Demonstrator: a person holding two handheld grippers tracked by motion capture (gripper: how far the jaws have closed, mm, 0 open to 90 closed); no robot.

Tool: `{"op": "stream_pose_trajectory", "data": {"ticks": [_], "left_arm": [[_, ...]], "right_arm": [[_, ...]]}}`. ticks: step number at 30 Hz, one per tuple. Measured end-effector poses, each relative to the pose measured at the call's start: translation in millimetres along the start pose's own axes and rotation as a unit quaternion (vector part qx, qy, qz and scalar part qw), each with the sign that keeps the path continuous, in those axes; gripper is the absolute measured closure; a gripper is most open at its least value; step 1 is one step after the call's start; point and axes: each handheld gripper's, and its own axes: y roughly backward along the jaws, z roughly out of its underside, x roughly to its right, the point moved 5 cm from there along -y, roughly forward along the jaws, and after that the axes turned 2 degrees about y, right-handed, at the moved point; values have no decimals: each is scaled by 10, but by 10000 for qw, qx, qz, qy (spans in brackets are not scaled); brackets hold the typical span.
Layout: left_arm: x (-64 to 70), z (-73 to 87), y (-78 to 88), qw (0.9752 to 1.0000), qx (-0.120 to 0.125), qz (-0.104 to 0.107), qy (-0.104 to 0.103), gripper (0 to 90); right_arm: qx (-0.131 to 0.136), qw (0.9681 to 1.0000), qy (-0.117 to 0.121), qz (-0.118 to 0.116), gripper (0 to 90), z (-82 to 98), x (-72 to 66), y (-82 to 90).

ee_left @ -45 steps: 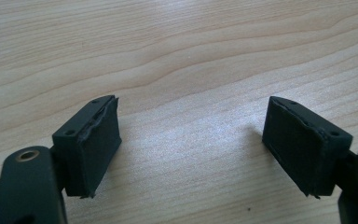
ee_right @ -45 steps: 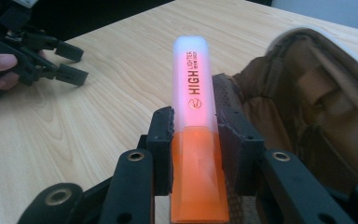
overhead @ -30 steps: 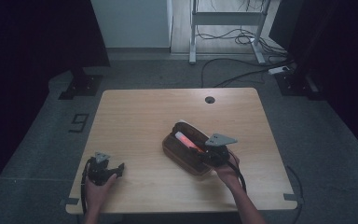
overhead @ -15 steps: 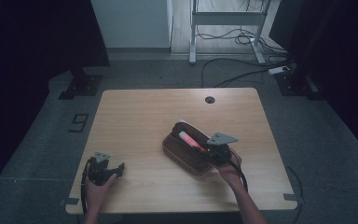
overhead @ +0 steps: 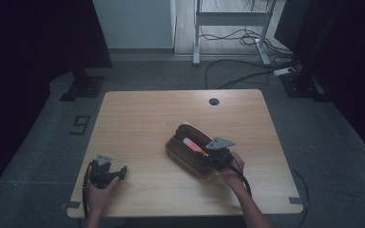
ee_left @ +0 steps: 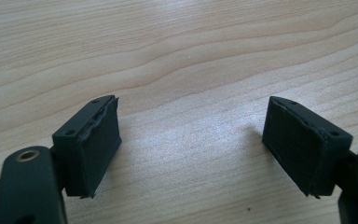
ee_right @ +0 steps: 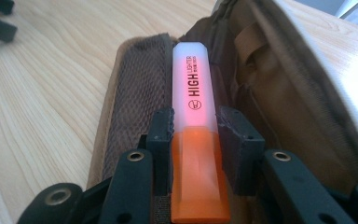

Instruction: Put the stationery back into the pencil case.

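An orange highlighter (ee_right: 196, 121) with a frosted cap lies lengthwise inside an open brown pencil case (ee_right: 270, 84). My right gripper (ee_right: 195, 135) is shut on the highlighter, its pads pressed on both sides where cap meets body. In the high view the pencil case (overhead: 185, 154) lies right of the table's middle, the highlighter (overhead: 194, 145) shows inside it, and the right gripper (overhead: 217, 154) sits over its near end. My left gripper (overhead: 116, 172) rests near the table's front left, held by a hand. Its jaws (ee_left: 191, 144) stand wide open over bare wood.
The wooden table (overhead: 142, 123) has a round cable hole (overhead: 213, 101) near its far edge. Dark panels, a desk frame and cables stand on the floor beyond. The pencil case's mesh pocket (ee_right: 135, 93) lies left of the highlighter.
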Motion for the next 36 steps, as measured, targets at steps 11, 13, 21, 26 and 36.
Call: {"op": "stream_pose_trajectory", "data": {"ticks": [11, 13, 21, 26, 36], "left_arm": [[0, 0, 0, 10000, 1, 0, 1, 188], [0, 0, 0, 10000, -1, 0, -1, 188], [0, 0, 0, 10000, 1, 0, 1, 188], [0, 0, 0, 10000, 1, 1, 0, 188], [0, 0, 0, 10000, 0, 1, 1, 188]], "right_arm": [[-68, 9999, 79, -30, 596, 2, -42, -18], [-20, 10000, 51, -36, 588, -7, -44, -4], [346, 9993, -145, -24, 541, -69, -21, 100], [516, 9982, -286, -77, 495, -90, -4, 146], [732, 9959, -509, -150, 423, -103, 45, 293]]}}
